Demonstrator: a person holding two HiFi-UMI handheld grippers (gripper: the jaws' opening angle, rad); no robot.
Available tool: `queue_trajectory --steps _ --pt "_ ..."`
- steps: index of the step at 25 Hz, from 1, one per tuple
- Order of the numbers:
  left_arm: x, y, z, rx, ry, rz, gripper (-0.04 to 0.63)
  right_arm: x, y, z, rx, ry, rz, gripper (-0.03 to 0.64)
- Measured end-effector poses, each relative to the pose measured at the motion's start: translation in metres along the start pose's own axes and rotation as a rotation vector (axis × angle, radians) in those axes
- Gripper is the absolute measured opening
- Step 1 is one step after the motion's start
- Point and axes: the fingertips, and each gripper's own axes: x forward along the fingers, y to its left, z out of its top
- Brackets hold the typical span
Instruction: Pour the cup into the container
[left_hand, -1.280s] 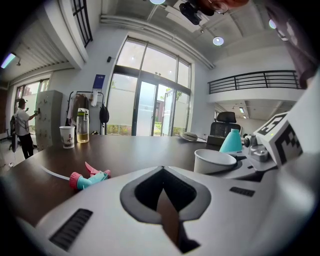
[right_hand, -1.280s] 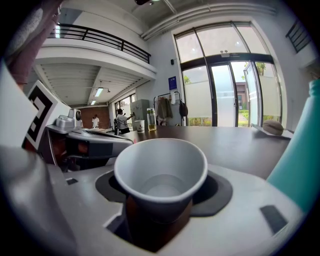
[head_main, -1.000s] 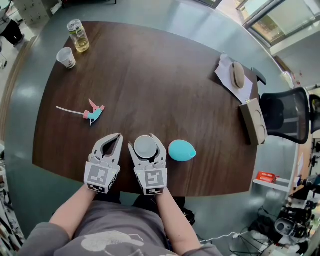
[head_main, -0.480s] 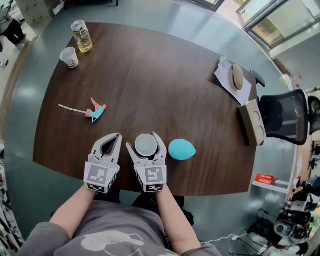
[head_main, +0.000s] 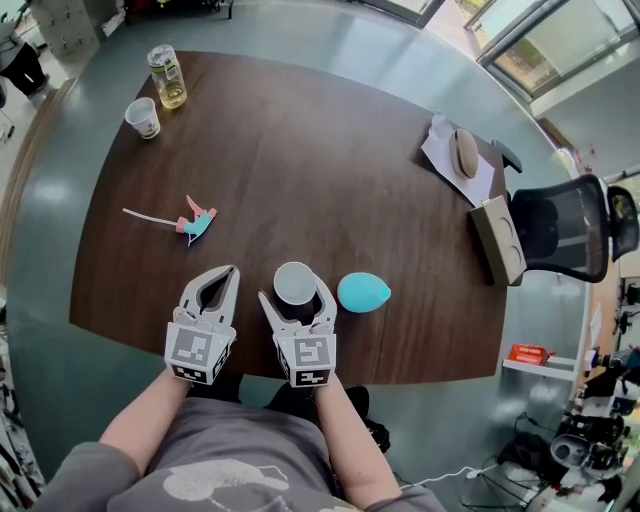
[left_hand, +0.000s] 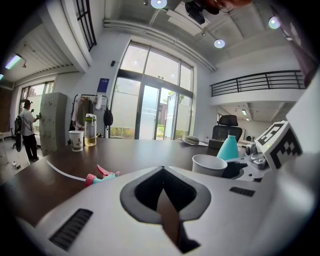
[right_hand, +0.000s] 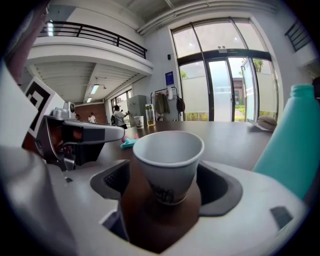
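A white paper cup (head_main: 295, 283) stands upright on the dark wooden table (head_main: 320, 170) near its front edge; its inside looks empty in the right gripper view (right_hand: 169, 157). My right gripper (head_main: 293, 293) surrounds it, and its jaws are opening with a gap on each side of the cup. A teal container (head_main: 363, 292) stands just right of the cup, seen as a tall teal bottle (right_hand: 295, 145). To the cup's left rests my left gripper (head_main: 228, 271), shut with nothing in it.
A pink-and-teal spray nozzle with a white tube (head_main: 195, 222) lies left of centre. A second paper cup (head_main: 143, 118) and a jar of yellow liquid (head_main: 168, 77) stand at the far left corner. A mouse on paper (head_main: 464, 153), a box (head_main: 497, 240) and an office chair (head_main: 560, 228) are at the right.
The right gripper's jaws have spread away from the cup, which stays upright on the table. The left gripper has not moved.
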Motion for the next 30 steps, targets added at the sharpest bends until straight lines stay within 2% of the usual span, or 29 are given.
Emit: queue_trajectory --steps 5,8,14,19,24,27,29,30 --pt "-0.013 0.0 0.006 0.01 -0.015 -0.045 0.006 -0.021 -0.004 -0.008 0.059 -0.005 -0.075 0.387" --pt "-0.022 -0.001 0.009 0.023 -0.025 -0.079 0.006 -0.036 -0.005 -0.012 0.058 0.002 -0.123 0.387" --pt "-0.039 0.002 0.025 0.035 -0.046 -0.116 0.006 -0.066 0.003 0.005 0.079 -0.039 -0.177 0.387" --pt "-0.052 -0.009 0.046 -0.003 -0.079 -0.129 0.006 -0.095 0.006 0.048 0.028 -0.163 -0.185 0.387" --pt "-0.063 -0.038 0.069 -0.022 -0.108 -0.133 0.006 -0.121 0.01 0.085 -0.045 -0.243 -0.131 0.384" --pt "-0.068 -0.058 0.074 -0.037 -0.107 -0.149 0.006 -0.135 0.011 0.098 -0.04 -0.27 -0.11 0.299" --pt "-0.072 -0.07 0.077 -0.035 -0.111 -0.152 0.006 -0.146 0.011 0.106 -0.045 -0.299 -0.11 0.279" --pt "-0.074 -0.076 0.079 -0.033 -0.118 -0.154 0.006 -0.153 0.011 0.112 -0.049 -0.324 -0.114 0.24"
